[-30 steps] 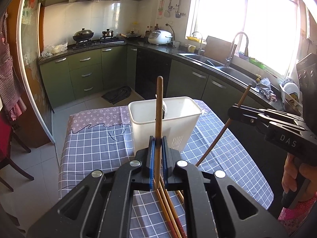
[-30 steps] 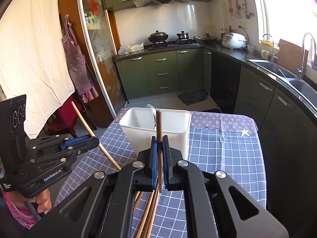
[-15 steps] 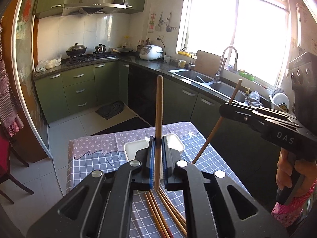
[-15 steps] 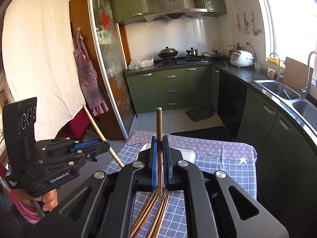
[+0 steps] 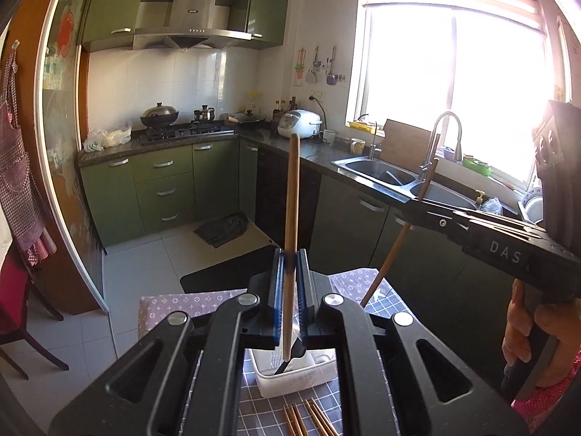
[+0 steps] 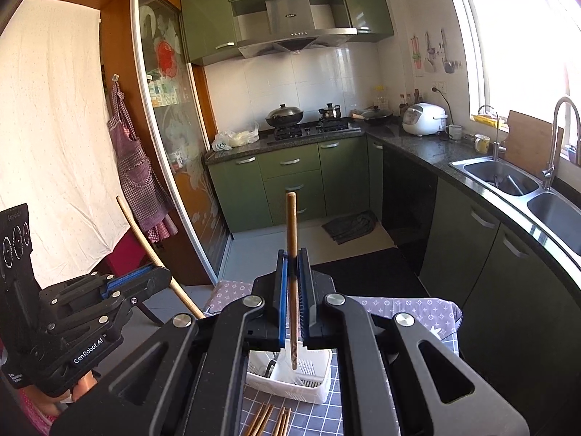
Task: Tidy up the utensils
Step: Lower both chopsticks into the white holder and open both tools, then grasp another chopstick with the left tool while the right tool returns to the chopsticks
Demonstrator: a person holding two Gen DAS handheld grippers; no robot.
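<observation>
Both my tools clamped on chopsticks: left tool (image 5: 289,290), right tool (image 6: 294,290). Sticks light, stiff, slick; mid-shaft grip, tips over white basket (image 6: 319,387).

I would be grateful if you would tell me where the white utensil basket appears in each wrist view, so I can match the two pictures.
Left wrist view: the white utensil basket sits low at centre, below the left gripper, which is shut on a chopstick.
Right wrist view: the basket is again low at centre, below the right gripper.
Shared landmark: the rice cooker on the counter.
</observation>
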